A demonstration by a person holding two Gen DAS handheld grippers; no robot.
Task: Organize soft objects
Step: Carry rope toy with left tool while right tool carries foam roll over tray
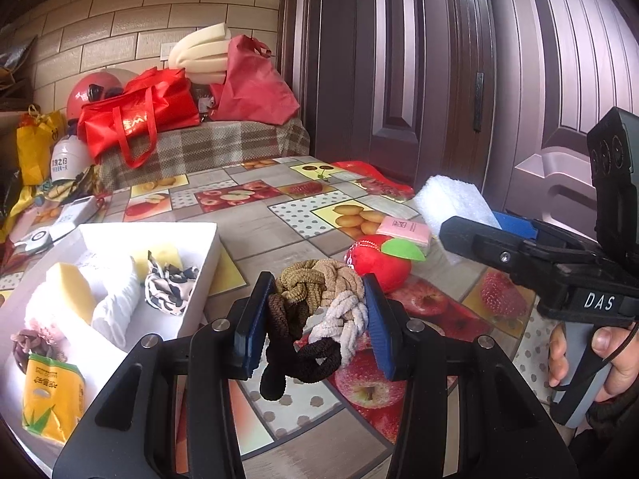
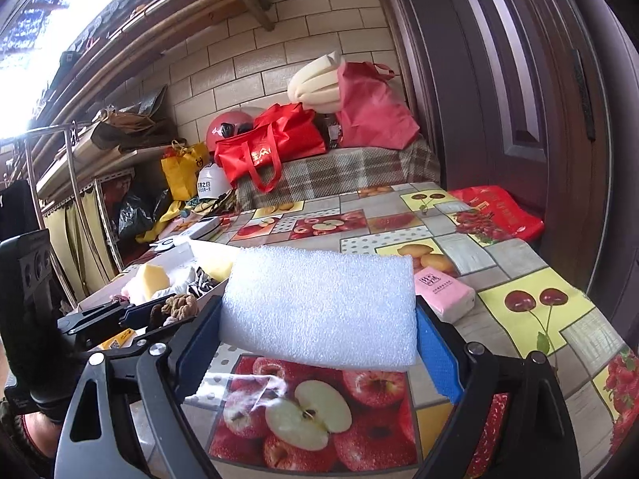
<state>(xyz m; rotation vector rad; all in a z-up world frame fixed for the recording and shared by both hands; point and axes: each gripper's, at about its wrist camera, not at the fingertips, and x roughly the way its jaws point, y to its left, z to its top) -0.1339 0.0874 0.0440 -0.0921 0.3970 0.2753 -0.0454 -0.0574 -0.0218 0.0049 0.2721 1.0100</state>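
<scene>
Above the table, left tool clamps hair ties; right tool clamps foam block.

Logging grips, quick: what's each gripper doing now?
Left gripper: shut on hair ties.
Right gripper: shut on foam block.

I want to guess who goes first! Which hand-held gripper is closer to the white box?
Left. The left hand-held gripper, holding the hair ties, is beside the white box; the right holds foam farther away.
</scene>
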